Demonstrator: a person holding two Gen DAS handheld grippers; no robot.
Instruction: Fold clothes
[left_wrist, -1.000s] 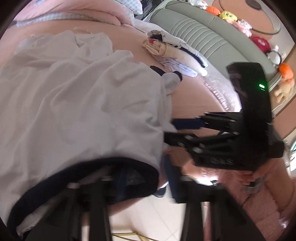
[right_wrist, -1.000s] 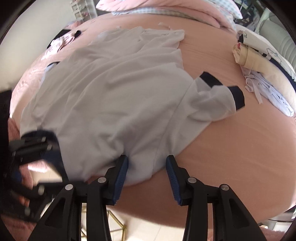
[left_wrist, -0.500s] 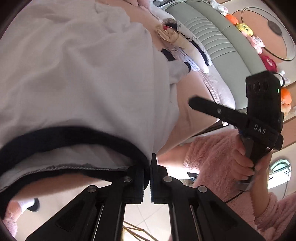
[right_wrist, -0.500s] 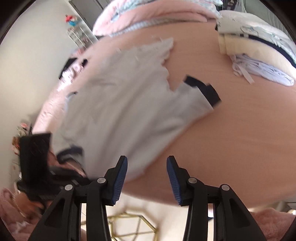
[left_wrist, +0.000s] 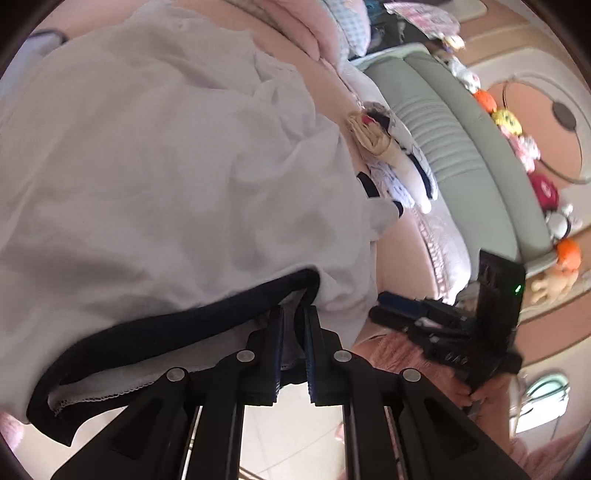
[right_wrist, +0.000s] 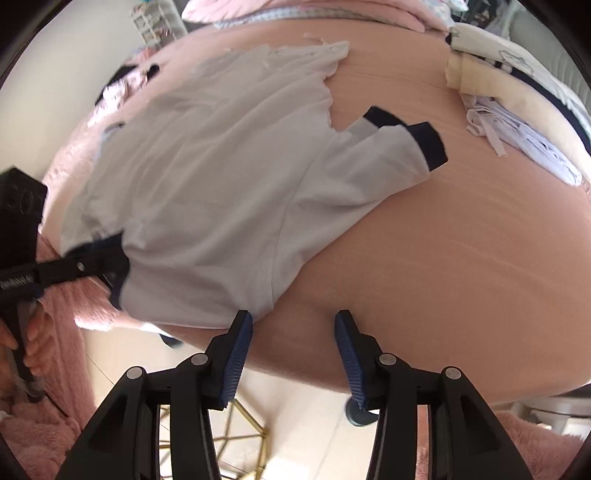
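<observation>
On a pink bed (right_wrist: 443, 258) lies a pale grey shirt (right_wrist: 221, 166) with dark navy trim, spread loosely with one sleeve (right_wrist: 399, 147) flung out to the side. A second ago the left gripper (left_wrist: 293, 325) pinched the navy collar (left_wrist: 166, 332) tight at the near edge; now its jaws are opening, with the collar cloth between them but no longer squeezed. That suggests the shirt has been dragged into place and is being let go, ready for its first fold. At the shirt's other near corner the right gripper (right_wrist: 293, 332) hovers, jaws opening, fingers apart and empty, as before. No baskets or boxes are visible; a stack of folded clothes (right_wrist: 517, 110) sits on the bed's far side.
</observation>
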